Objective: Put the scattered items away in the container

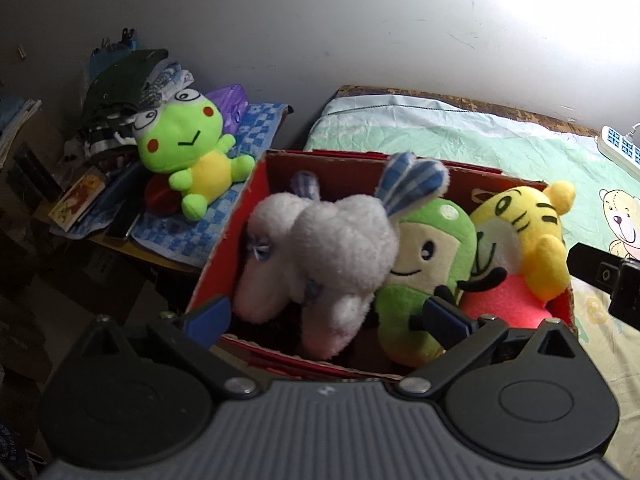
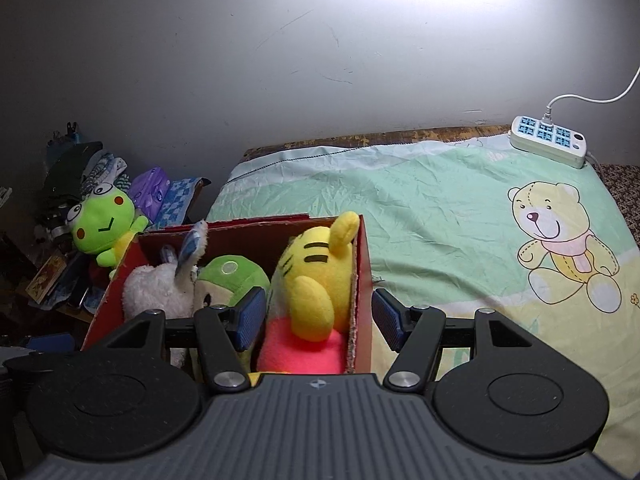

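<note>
A red cardboard box point(image 1: 224, 240) stands on the bed and holds a white fluffy plush point(image 1: 320, 248), a green plush point(image 1: 428, 256) and a yellow tiger plush point(image 1: 528, 224) with a pink body. My left gripper point(image 1: 326, 316) is open just above the box's near edge, its fingers wide on either side of the white plush without touching it. My right gripper point(image 2: 318, 318) is open too. Its left finger is inside the box beside the tiger point(image 2: 316, 276), and its right finger is outside the box wall point(image 2: 362, 280). A green frog plush point(image 1: 188, 148) lies outside the box on a side table.
The frog point(image 2: 104, 228) rests on a blue checked cloth point(image 1: 256, 120) among piled clothes and books left of the bed. A white power strip point(image 2: 548, 140) with its cable sits at the bed's far right corner. The green sheet point(image 2: 440, 208) has a bear print.
</note>
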